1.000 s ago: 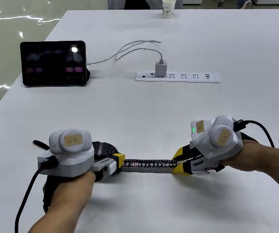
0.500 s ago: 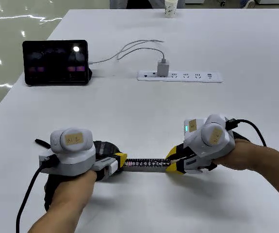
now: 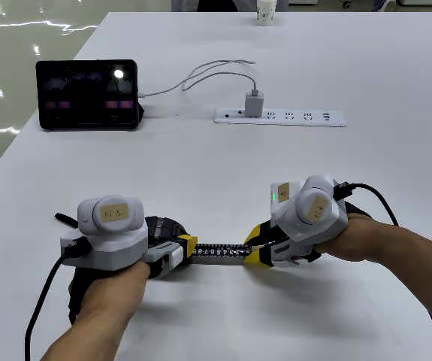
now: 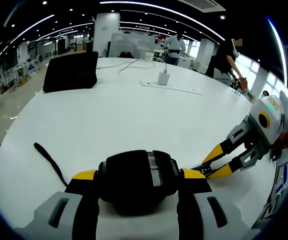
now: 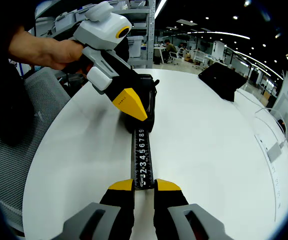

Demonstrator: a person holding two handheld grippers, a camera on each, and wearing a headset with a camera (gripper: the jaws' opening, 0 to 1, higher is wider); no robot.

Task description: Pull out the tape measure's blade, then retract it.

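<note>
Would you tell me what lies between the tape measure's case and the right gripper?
The pulled-out blade, numbers up, runs from the case to the right gripper; the right gripper view shows it.

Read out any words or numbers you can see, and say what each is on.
"2 3 4 5 6 7 8 9": on the blade of the tape measure.
Left sticker, on left gripper: too small to read.
Right sticker, on right gripper: too small to read.
Cup print: blurred.
Tablet screen: blurred.
</note>
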